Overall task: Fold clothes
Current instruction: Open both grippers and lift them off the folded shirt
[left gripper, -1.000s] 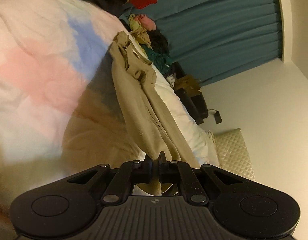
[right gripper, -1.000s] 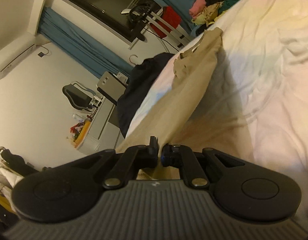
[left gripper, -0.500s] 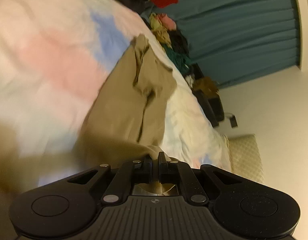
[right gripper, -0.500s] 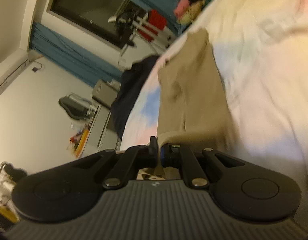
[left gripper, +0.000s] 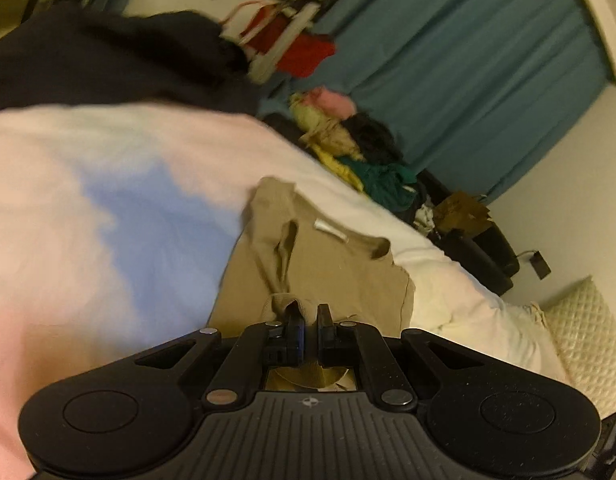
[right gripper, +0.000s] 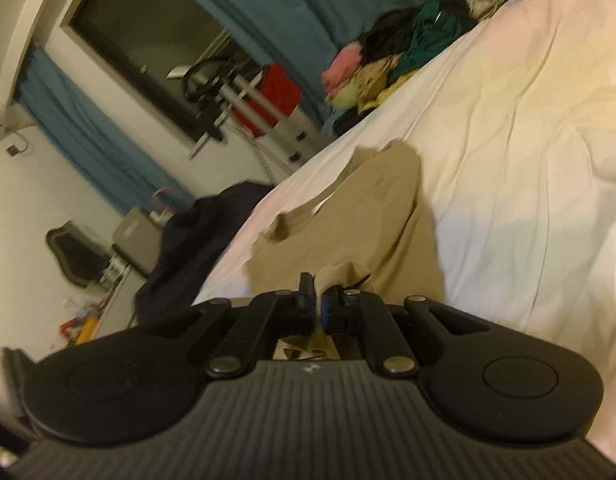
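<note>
A tan garment [left gripper: 328, 268] lies spread on the pastel bedsheet [left gripper: 128, 216], its collar end with a white label pointing away from me. My left gripper [left gripper: 310, 312] is shut on a bunched edge of the tan garment at its near end. In the right wrist view the same tan garment [right gripper: 368, 220] stretches away over the white sheet [right gripper: 508, 152], and my right gripper [right gripper: 318, 292] is shut on a raised fold of its near edge. The cloth below both grippers is hidden by their bodies.
A dark garment [left gripper: 108, 60] lies at the bed's far left edge. A heap of mixed clothes [left gripper: 348, 140] sits beyond the bed before teal curtains [left gripper: 468, 60]. A red item on a rack [right gripper: 276, 92] and a desk with clutter [right gripper: 108, 272] stand beside the bed.
Both grippers have brought the garment down from hanging taut to lying flat on the bed, and have moved forward, so the near edge now folds over toward the collar.
</note>
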Available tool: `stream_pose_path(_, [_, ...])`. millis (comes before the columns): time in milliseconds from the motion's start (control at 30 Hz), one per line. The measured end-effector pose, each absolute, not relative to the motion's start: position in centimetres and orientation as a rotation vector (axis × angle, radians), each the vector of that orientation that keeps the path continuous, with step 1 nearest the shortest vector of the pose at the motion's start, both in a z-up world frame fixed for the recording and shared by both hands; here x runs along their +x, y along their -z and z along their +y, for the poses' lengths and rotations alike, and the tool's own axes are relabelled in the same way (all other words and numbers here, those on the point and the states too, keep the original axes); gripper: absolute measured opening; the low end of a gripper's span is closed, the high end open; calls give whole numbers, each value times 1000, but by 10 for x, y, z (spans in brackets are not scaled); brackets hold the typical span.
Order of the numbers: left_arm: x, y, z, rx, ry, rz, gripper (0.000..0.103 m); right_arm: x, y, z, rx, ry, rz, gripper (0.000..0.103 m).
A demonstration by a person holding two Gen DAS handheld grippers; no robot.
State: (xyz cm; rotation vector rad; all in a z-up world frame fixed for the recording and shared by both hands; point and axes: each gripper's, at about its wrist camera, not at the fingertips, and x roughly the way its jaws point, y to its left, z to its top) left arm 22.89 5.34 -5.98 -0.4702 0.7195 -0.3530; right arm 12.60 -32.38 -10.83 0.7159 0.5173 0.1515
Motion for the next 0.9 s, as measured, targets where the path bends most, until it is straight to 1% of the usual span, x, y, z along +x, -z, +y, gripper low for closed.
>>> stream_pose_path(67, [240,68,39,-382,340,699,6,149,119,-321,675,-127,516,7])
stream_pose_path(267, [269,121,22,-248,294,760,7,186,159,-302,477,-100,589,7])
stream_pose_path(333, [275,131,20,-235,296,775,8,190,165,-295,425,-96,597,7])
stream_pose_path(433, [269,128,16,-199,293,763,9,190,163,-290,394,-84,601,7])
stream_pose_path(467, [265,124,15,-195,293,752,14,189,161,-290,391,-77,603,7])
stream_pose_path(500, [260,120,15,-193,294,741,16,187,157,-289,391,-70,604,8])
stream_pose_path(533, [255,116,15,-191,295,729,21,184,153,-289,392,-61,606,10])
stream_pose_path(567, [251,112,15,-189,296,718,30,180,148,-288,390,-54,605,11])
stream_pose_path(600, [244,107,15,-182,302,700,35,176,142,-287,386,-48,603,16])
stream_pose_path(633, [237,100,15,-172,304,674,46,171,137,-286,381,-48,595,31])
stream_pose_path(667, [229,93,15,-161,305,647,56,166,131,-284,375,-51,582,43])
stream_pose_path(700, [220,86,16,-157,308,623,61,158,124,-282,367,-50,559,70])
stream_pose_path(733, [210,79,17,-154,312,599,71,149,116,-280,358,-47,530,90])
stream_pose_path(767, [201,72,18,-151,317,576,81,140,109,-278,349,-44,501,88])
stream_pose_path(800, [191,65,18,-148,321,553,83,130,101,-275,331,-39,476,87])
stream_pose_path(900, [157,43,18,-105,352,484,84,101,83,-268,283,-23,436,87])
